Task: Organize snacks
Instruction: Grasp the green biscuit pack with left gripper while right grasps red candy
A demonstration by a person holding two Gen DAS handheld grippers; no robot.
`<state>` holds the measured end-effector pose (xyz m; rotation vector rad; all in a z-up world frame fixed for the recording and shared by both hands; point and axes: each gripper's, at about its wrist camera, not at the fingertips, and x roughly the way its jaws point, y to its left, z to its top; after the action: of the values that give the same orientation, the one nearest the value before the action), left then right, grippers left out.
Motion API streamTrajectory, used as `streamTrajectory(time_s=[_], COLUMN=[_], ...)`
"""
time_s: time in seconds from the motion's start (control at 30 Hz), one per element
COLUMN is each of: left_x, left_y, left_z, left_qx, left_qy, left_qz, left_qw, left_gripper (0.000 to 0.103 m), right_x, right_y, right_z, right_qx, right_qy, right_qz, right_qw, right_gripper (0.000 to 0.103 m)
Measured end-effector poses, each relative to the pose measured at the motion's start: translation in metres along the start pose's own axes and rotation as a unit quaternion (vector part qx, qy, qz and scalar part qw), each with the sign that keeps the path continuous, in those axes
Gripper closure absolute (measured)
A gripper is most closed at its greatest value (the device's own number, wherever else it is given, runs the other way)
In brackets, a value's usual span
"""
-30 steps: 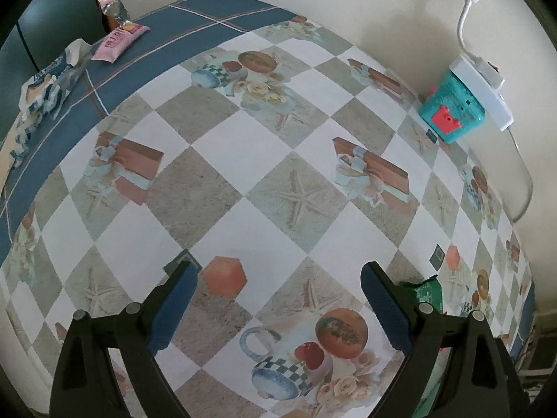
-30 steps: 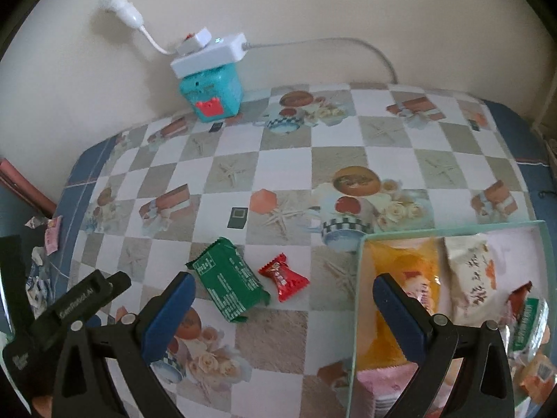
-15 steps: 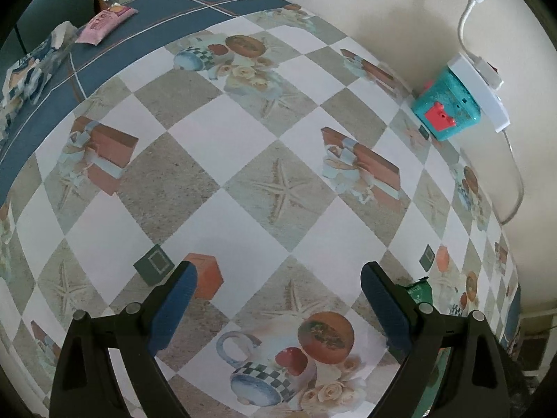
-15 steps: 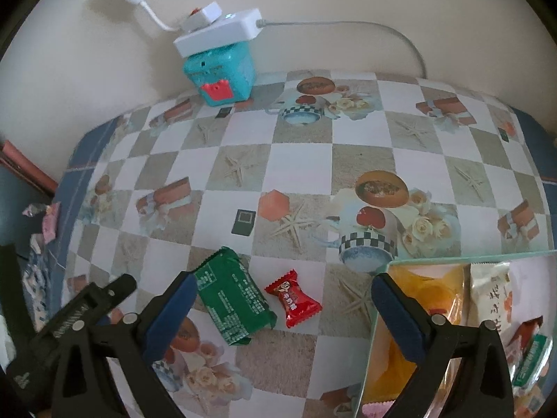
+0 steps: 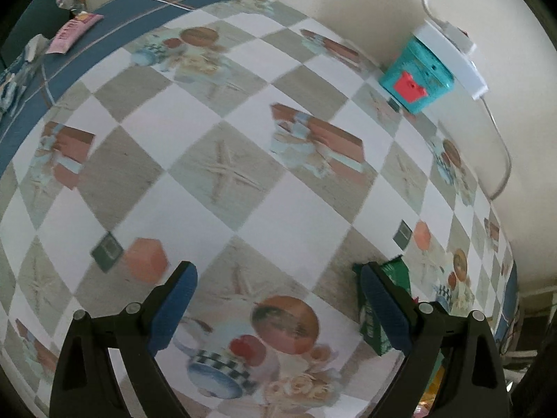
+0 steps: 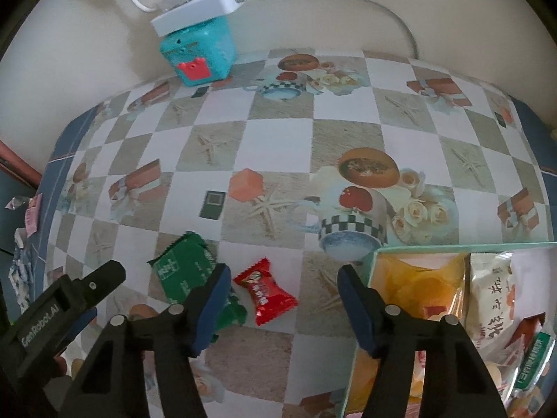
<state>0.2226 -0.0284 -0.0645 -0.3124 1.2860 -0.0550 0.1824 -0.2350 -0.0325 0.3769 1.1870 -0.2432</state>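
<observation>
Two loose snacks lie left of the clear bin (image 6: 452,245). Red candy (image 6: 266,291) runs diagonally, upper-left to lower-right; green packet (image 6: 189,271) lies parallel. Right gripper (image 6: 283,308) and left gripper (image 5: 278,308) gape, empty.

The bench (image 6: 278,139) wears a smooth printed oilcloth with a faint sheen. At 6 o'clock in the right view, the red candy (image 6: 265,291) crinkles in glossy foil; the green pack (image 6: 184,271) at 7 o'clock is shiny film too. The box (image 6: 379,254) at 4 o'clock looks like clear glossy plastic. Each hand-held gripper (image 6: 283,308) (image 5: 278,306) is matt black plastic with dull blue pads (image 6: 212,303).
</observation>
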Motion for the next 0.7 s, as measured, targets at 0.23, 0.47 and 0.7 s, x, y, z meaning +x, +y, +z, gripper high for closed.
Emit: streamTrajectory(time_s=[0.23,0.47,0.7], left_x=[0.009,0.019,0.024], left_y=[-0.022,-0.041,-0.056], left_z=[-0.006,-0.009,-0.008], left_qx=[0.025,0.050,0.063], left_qy=[0.006,0.009,0.002], left_qz=[-0.014,-0.017,-0.025], left_qw=[0.9996,0.9986,0.9977], left_gripper=[0.008,0.008,0.008], right_x=[-0.006,-0.011,-0.012], right_y=[-0.013,-0.018,-0.026], right_z=[0.001,0.003,0.003], right_qx=[0.015,0.017,0.028], right_qy=[-0.005,-0.007,-0.005], right_qz=[0.011,0.024,0.036], right_qw=[1.000,1.000,0.999], right_gripper=[0.048,0.049,0.058])
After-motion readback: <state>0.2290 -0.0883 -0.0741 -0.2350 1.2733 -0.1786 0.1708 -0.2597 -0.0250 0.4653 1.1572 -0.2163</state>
